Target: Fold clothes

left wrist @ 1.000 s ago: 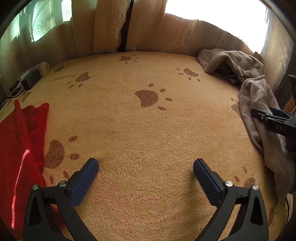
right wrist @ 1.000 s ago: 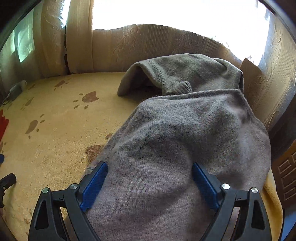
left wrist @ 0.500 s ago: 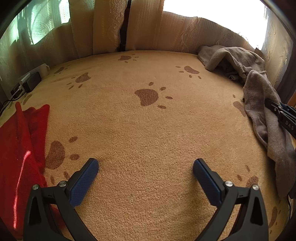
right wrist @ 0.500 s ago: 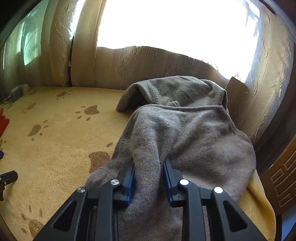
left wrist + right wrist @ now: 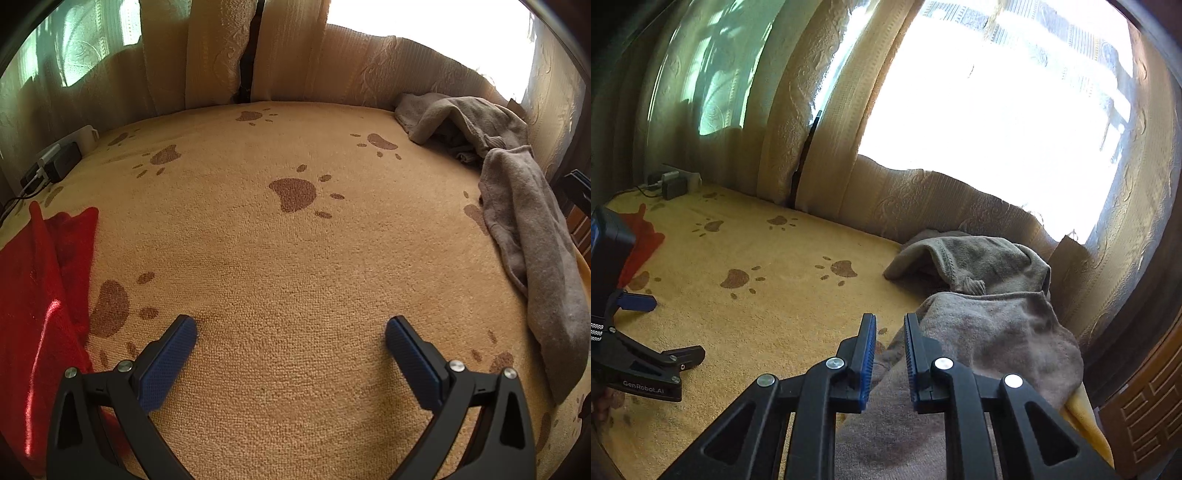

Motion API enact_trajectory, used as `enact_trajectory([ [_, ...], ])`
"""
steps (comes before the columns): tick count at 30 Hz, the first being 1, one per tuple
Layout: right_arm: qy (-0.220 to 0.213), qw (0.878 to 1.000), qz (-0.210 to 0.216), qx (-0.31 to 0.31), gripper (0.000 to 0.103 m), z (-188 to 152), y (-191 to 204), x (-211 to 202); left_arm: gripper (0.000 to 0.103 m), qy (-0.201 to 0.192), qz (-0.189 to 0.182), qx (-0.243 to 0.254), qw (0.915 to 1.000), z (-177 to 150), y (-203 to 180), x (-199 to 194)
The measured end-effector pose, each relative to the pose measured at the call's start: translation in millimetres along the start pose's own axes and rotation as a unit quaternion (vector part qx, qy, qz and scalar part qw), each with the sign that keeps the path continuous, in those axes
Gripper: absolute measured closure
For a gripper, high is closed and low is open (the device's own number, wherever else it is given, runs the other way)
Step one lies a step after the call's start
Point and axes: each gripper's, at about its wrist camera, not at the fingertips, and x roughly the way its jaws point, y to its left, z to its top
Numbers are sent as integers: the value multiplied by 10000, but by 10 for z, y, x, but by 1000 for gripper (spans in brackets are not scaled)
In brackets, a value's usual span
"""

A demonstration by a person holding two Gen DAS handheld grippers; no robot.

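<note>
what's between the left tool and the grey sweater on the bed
Only bare paw-print blanket. In the left wrist view nothing lies between the open left tool and the grey sweater along the right edge; the red garment is on the opposite side.

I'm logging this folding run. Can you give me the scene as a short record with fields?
surface: paw-print blanket
left gripper: open, over bare blanket, holding nothing
right gripper: jaws nearly closed at the edge of the grey sweater; grip unclear
red garment: lying at the blanket's left side
</note>
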Motion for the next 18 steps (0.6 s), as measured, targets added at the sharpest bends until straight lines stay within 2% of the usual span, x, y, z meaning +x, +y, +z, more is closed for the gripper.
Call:
enact_trajectory([
  [4,108,9999,-5,11,86,-26,5,-21,0,-17,-22,-19,10000,2,0,3],
  [7,257,9997,-44,20,85,-51,-12,3,0,-92,-232,-188,9995,2,37,-40],
  [9,343,9994,-100,8,80,-66,-30,29,0,-109,-387,-300,9987,10,34,-86],
  [10,405,9990,-158,-31,68,-75,-27,47,0,-127,-425,-308,9985,15,13,-119],
  [11,438,9987,-240,-77,42,-88,-24,60,0,-157,-405,-254,9987,22,-23,-151],
  [13,401,9983,-400,-159,15,-113,-21,50,0,-254,-249,35,9994,35,-157,-225],
  [15,296,9978,-543,-230,15,-134,-24,17,0,-302,-167,315,9989,46,-302,-285],
  [18,298,9979,-547,-176,15,-156,-113,20,0,-257,-231,581,9977,81,-507,-320],
])
